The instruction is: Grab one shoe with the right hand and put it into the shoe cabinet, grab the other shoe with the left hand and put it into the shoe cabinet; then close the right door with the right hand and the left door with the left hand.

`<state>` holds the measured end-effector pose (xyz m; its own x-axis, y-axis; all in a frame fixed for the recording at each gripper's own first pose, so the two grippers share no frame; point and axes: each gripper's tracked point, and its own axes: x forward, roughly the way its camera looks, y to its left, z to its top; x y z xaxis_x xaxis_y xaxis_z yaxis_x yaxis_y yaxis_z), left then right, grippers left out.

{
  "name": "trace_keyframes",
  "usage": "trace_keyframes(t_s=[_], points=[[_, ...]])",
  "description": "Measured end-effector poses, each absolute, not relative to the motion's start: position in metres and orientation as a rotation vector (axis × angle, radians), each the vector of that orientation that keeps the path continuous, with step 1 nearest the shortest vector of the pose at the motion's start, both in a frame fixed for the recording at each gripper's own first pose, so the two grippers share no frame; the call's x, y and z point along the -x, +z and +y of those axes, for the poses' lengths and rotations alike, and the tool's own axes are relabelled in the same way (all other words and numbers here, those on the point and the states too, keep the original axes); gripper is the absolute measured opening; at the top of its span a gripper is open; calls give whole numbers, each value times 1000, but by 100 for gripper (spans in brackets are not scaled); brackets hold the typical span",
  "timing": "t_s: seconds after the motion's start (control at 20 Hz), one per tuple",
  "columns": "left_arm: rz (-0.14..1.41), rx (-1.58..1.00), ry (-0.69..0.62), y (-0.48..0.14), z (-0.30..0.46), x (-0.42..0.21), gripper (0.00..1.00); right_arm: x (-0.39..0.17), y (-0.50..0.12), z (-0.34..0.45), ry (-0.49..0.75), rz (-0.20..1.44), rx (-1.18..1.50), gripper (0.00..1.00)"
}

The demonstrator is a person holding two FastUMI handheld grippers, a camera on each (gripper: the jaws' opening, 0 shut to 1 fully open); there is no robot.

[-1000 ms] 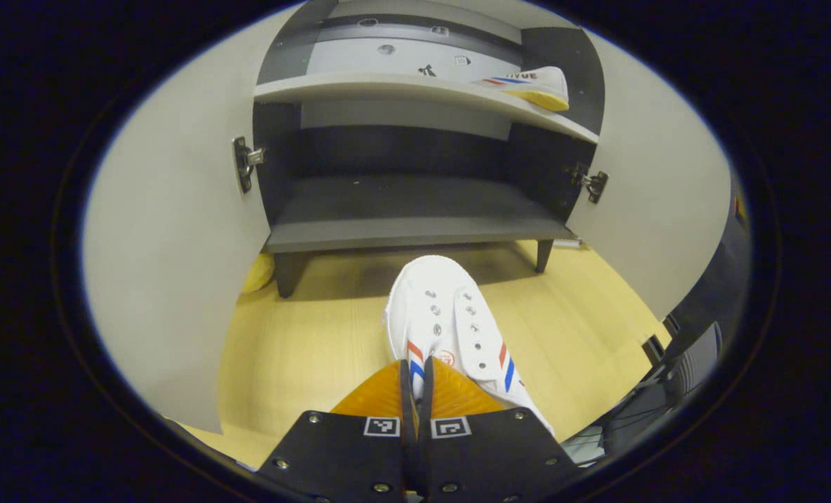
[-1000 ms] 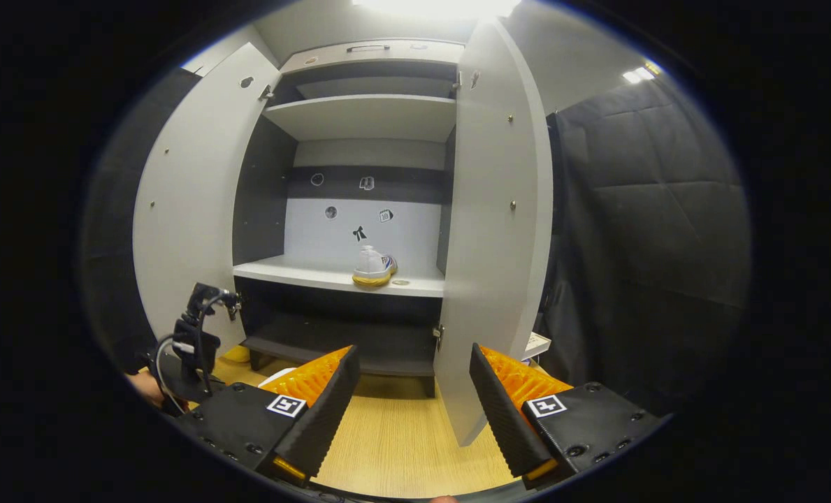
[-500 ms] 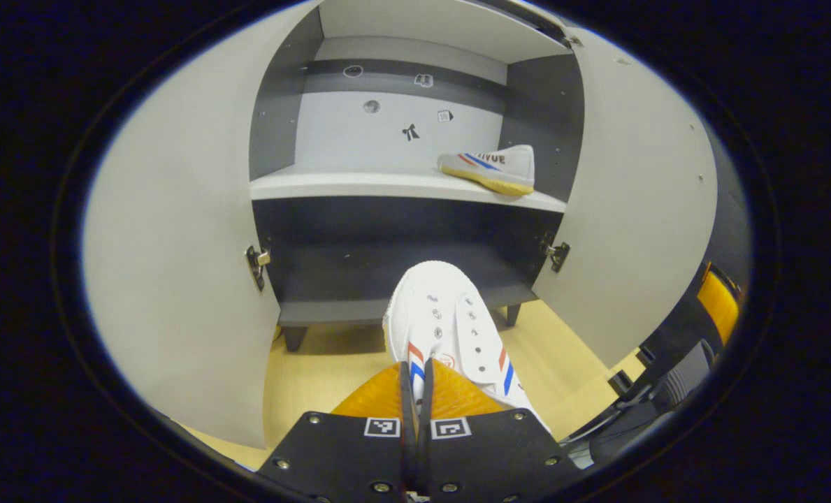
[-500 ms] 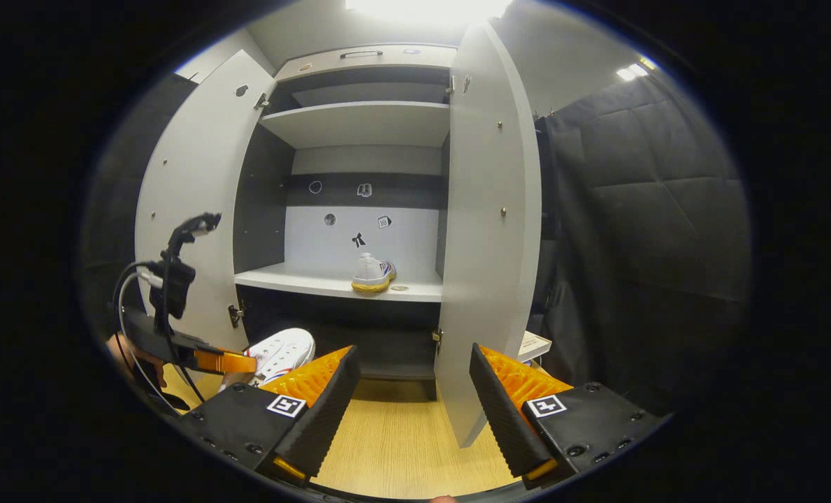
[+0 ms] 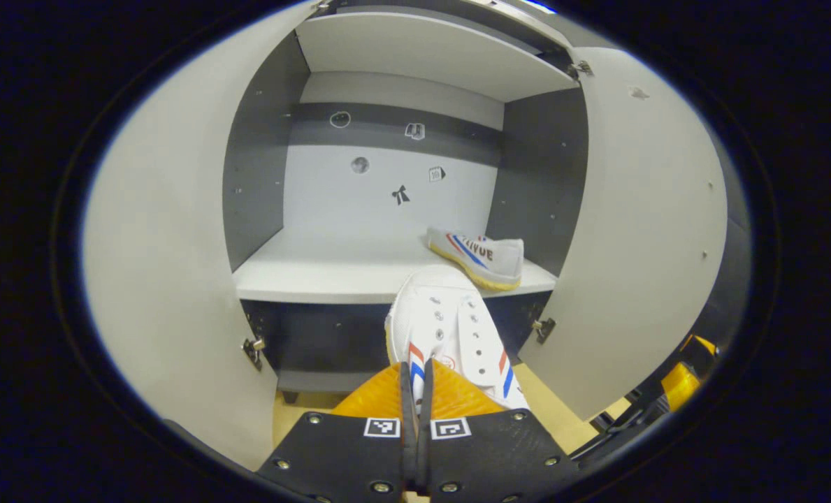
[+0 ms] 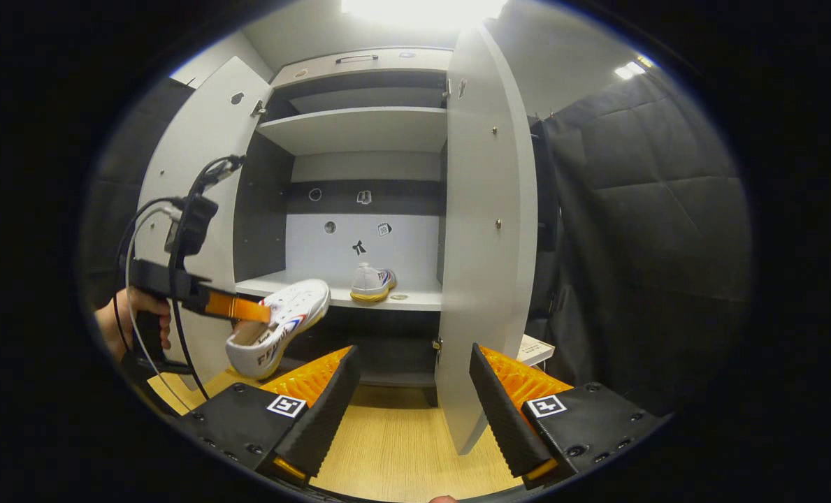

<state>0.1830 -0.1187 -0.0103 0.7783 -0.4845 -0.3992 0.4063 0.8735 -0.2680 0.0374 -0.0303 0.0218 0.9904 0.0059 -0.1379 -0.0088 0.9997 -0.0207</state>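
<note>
The left gripper (image 5: 415, 391), clamped on the white sneaker (image 5: 446, 325), pointed its toe at the middle shelf (image 5: 317, 269) just ahead. The right gripper (image 6: 412, 398) hung back, fingers apart.

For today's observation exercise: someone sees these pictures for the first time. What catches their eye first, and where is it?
A white shoe hangs in mid-air, pinched in the left tool, just in front of the open cabinet's middle shelf. Its partner, the second shoe, already sits at the right end of that shelf. Both tall doors stand wide open, the right door nearest the open right tool.
</note>
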Motion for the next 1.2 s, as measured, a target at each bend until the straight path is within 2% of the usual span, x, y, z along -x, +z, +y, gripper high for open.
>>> trace_keyframes(t_s=[0.4,0.75,0.95,1.2], points=[[402,175,-419,28,-117,-271,1,-47,8,-22,54,164,33,97],[409,204,-387,39,-130,-355,1,-54,-4,-25,60,191,36,99],[428,154,-347,28,-130,-395,1,-55,-7,-29,54,196,56,99],[516,139,-314,-11,-132,-410,1,-56,-11,-34,42,207,50,99]])
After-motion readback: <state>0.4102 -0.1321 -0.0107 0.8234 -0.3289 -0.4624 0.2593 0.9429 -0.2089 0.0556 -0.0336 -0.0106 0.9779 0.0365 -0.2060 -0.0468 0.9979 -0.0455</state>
